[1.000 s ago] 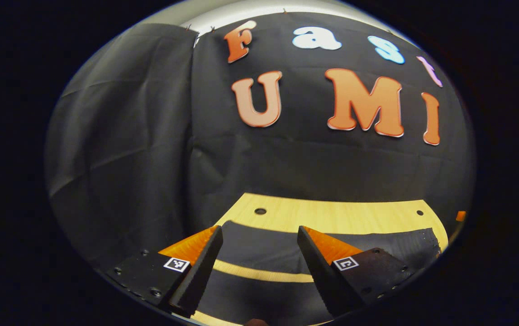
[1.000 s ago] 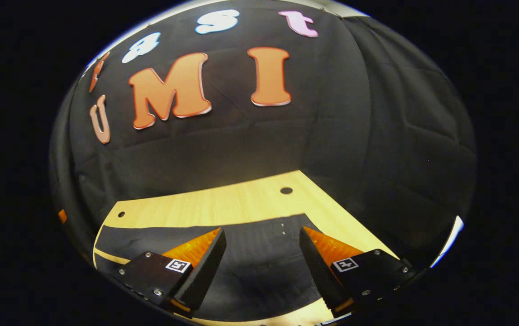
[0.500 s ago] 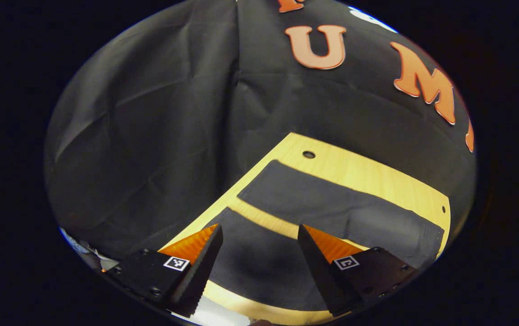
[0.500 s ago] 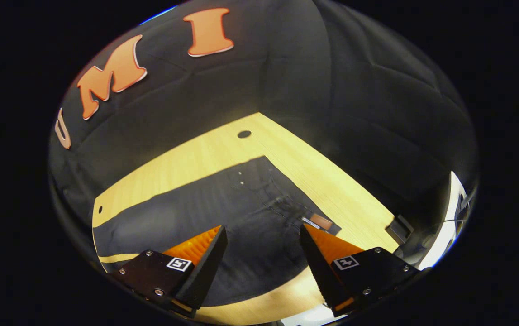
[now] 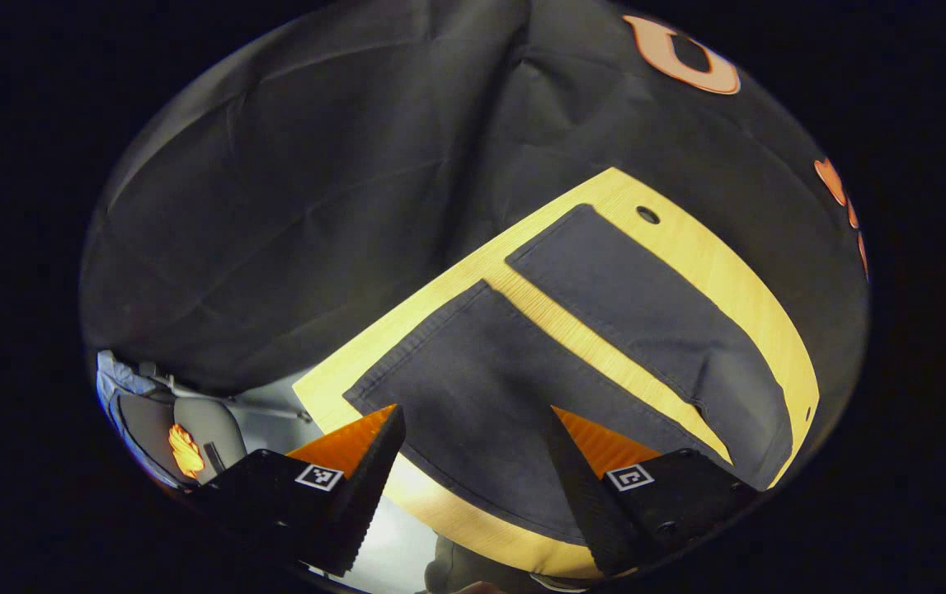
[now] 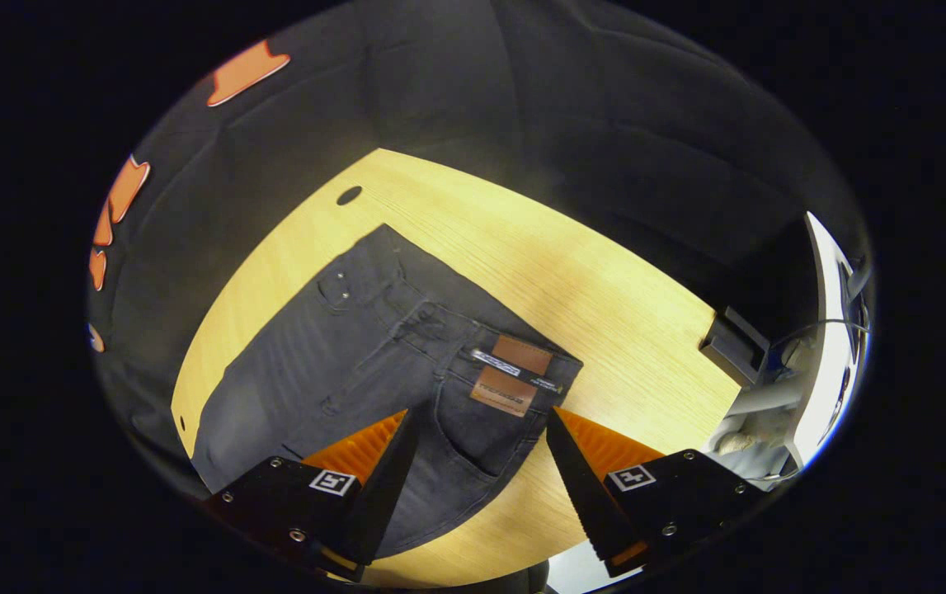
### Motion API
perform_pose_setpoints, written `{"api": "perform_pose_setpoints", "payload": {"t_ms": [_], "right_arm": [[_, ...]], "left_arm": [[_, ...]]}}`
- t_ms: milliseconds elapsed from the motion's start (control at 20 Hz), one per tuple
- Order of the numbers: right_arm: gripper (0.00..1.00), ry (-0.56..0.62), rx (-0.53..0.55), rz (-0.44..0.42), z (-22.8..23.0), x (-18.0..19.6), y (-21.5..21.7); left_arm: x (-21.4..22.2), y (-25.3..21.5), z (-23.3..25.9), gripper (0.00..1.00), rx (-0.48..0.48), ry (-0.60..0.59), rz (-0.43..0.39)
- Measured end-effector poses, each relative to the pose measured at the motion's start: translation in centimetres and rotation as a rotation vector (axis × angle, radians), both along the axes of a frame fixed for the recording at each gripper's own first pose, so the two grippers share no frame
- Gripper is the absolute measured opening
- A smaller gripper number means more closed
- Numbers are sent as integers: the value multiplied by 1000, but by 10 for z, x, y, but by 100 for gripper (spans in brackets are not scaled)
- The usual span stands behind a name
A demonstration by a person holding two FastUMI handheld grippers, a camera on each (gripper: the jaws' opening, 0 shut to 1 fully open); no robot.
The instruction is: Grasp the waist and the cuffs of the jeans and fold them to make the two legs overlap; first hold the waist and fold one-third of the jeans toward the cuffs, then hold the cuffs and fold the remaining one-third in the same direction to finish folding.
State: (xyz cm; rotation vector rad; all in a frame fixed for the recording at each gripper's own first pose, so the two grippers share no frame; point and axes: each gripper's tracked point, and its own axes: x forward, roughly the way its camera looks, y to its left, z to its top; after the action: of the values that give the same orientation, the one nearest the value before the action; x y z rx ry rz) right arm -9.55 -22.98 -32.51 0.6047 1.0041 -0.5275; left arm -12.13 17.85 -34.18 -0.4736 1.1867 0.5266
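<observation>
Dark grey jeans lie flat on a light wooden table [image 5: 687,247]. In the left gripper view the two legs [image 5: 629,305] run apart with a strip of wood between them, and the near leg's cuff [image 5: 407,346] lies just ahead of my left gripper [image 5: 473,437], which hovers open above it. In the right gripper view the waist [image 6: 473,330] with its brown leather patches [image 6: 510,375] faces the table's right side. My right gripper [image 6: 477,441] hangs open just above the waist's near corner, touching nothing.
A round hole [image 5: 647,215] marks the table's far left corner and another hole [image 6: 349,195] its far right corner. A dark box [image 6: 732,342] and cables sit beyond the table's right edge. A chair [image 5: 167,429] stands past the left end.
Both grippers tilted downward and swung outward: the left toward the cuff end, the right toward the waist end. The jeans now show more fully. Both stayed open.
</observation>
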Motion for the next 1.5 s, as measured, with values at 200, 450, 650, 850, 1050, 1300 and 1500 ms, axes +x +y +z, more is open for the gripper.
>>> {"api": "perform_pose_setpoints", "payload": {"t_ms": [200,450,650,850,1050,1300,1500], "right_arm": [[95,89,36,-35,-28,-11,-10],[95,136,85,-60,-47,-6,-9],[89,194,59,-34,-47,-6,-10],[79,261,23,-30,-50,-6,-10],[74,278,12,-25,-50,-4,-8],[45,226,12,13,-49,4,1],[24,127,119,-25,-50,7,7]], "left_arm": [[-14,2,-5,100,-49,81,72],[-32,8,-21,100,-135,204,180],[-39,34,-36,100,-123,277,224],[-46,29,-60,100,-184,342,274],[-35,24,-67,92,-212,340,316],[-30,28,-69,69,-195,297,233],[-9,24,-73,9,-190,193,215]]}}
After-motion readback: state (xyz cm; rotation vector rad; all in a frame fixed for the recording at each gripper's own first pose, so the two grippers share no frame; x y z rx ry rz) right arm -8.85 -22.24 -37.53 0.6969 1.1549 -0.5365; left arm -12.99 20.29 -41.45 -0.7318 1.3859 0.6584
